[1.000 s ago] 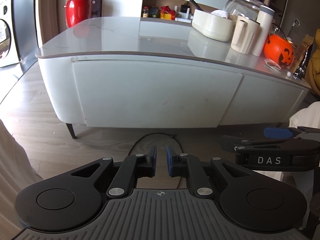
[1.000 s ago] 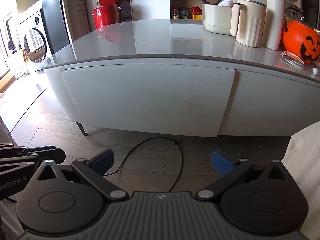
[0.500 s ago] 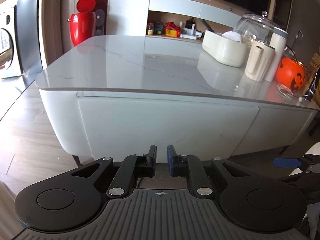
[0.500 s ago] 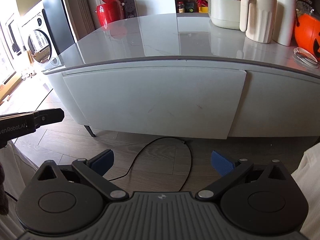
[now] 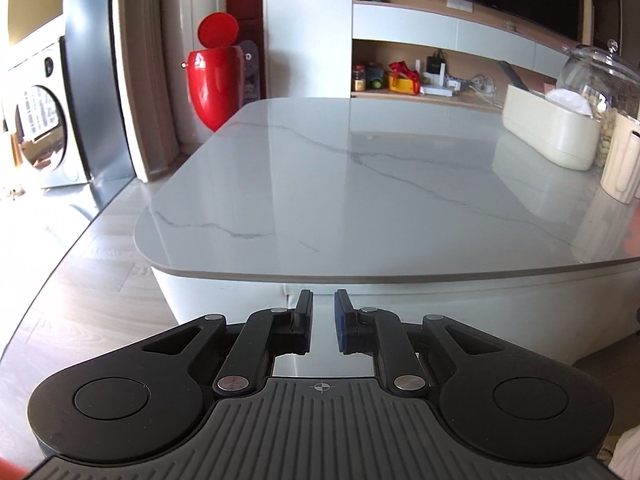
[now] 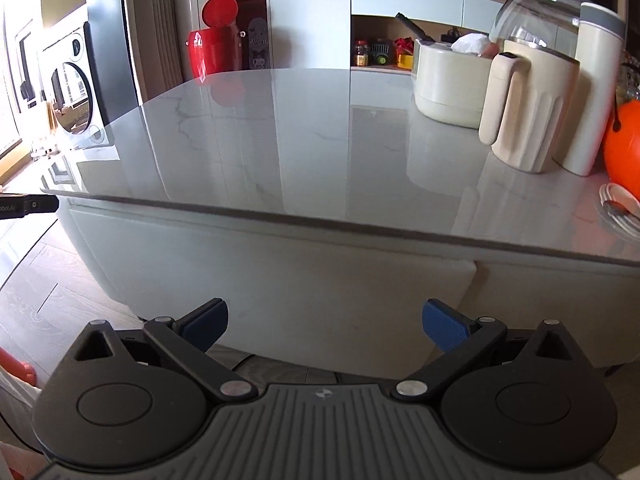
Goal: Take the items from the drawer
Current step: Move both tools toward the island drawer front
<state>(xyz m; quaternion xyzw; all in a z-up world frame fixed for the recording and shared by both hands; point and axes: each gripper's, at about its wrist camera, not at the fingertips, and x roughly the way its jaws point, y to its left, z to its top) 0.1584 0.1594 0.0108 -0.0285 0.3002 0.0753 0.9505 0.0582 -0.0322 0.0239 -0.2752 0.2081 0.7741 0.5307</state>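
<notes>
A white cabinet table with a grey marble top (image 5: 360,184) fills both views. Its flat white drawer front (image 6: 280,276) is closed, and a seam to its right divides it from the neighbouring front. No drawer contents show. My left gripper (image 5: 323,300) hovers just before the table's front edge near the left corner, jaws shut with only a thin gap and nothing between them. My right gripper (image 6: 324,310) is open and empty in front of the drawer front. The left gripper's tip (image 6: 24,206) pokes in at the left edge of the right wrist view.
At the right of the tabletop stand a cream tub (image 6: 448,80), a ribbed cream jug (image 6: 528,112), a tall white canister (image 6: 592,96), a glass jar (image 5: 600,76) and an orange pumpkin bucket (image 6: 624,148). A red bin (image 5: 214,80) and a washing machine (image 5: 40,128) stand at far left.
Both grippers have come closer to the table and risen, so the marble top now fills the views. The floor cable has dropped out of sight. Neither gripper's jaws changed.
</notes>
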